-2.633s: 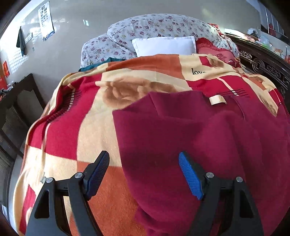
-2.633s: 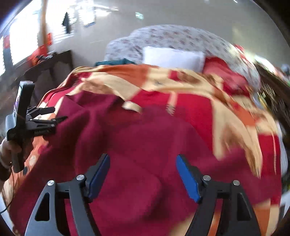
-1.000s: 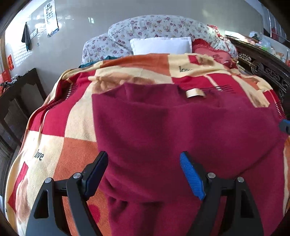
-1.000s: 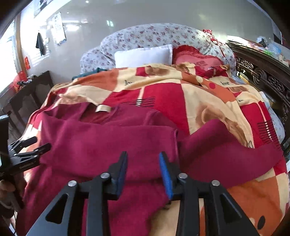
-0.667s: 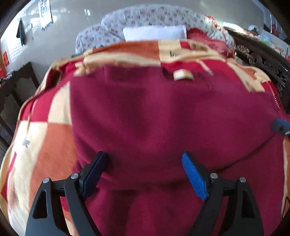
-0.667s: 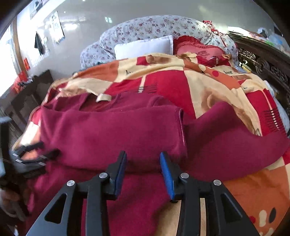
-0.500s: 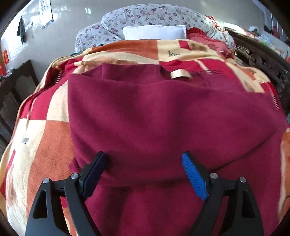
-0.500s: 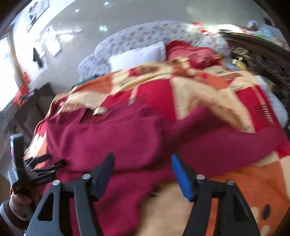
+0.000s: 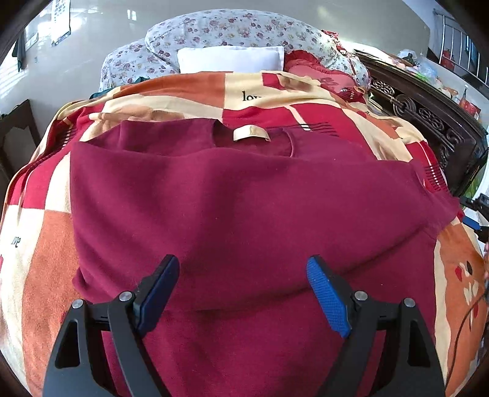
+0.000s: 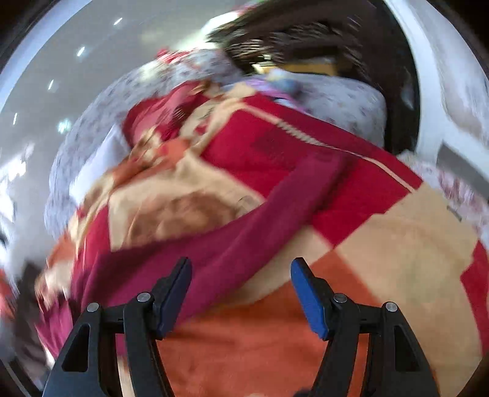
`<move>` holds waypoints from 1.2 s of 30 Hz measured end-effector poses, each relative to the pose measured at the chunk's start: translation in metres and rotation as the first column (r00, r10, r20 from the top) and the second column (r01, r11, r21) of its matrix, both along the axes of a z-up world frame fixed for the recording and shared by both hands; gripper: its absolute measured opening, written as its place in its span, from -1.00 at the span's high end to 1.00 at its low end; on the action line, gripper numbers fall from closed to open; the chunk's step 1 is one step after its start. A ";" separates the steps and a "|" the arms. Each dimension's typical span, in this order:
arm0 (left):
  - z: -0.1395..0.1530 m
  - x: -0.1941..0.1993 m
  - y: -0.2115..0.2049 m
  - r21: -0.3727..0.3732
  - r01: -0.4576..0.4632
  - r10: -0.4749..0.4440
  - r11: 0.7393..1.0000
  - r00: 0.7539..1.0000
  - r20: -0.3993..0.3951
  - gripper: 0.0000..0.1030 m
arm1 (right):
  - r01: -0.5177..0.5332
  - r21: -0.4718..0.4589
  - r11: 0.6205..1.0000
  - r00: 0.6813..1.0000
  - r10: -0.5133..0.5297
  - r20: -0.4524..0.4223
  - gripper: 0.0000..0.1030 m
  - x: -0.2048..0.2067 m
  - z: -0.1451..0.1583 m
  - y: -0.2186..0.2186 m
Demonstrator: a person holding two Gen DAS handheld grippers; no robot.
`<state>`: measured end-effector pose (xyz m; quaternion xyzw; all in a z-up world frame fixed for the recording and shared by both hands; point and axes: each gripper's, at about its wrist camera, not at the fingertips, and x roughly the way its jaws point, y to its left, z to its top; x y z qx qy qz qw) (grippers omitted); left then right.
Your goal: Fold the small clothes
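A dark red sweater [image 9: 238, 207] lies on the bed, its lower part folded up over the body, a beige neck label [image 9: 251, 133] showing at the far side. My left gripper [image 9: 243, 293] is open and empty just above the near fold. In the blurred right wrist view, one long sleeve [image 10: 259, 226] of the sweater stretches out across the blanket. My right gripper [image 10: 241, 290] is open and empty, over the sleeve's near part. The right gripper's tip shows at the right edge of the left wrist view [image 9: 473, 220].
The sweater rests on a red, orange and cream checked blanket [image 9: 39, 244]. A white pillow [image 9: 229, 59] and floral bedding [image 9: 232, 27] lie at the head. A carved dark wooden bed frame [image 9: 428, 122] runs along the right.
My right gripper opened, letting go of the sweater's edge, and swung right toward the outstretched sleeve. My left gripper stayed open and held nearly still over the fold.
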<state>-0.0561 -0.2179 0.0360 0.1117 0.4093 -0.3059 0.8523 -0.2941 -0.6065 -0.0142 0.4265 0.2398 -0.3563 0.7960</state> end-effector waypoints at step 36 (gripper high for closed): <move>0.020 0.071 0.119 -0.170 -0.248 0.231 0.954 0.967 -0.111 -0.65 | -0.848 -0.274 0.453 0.509 0.839 -0.190 0.26 0.253 0.032 0.349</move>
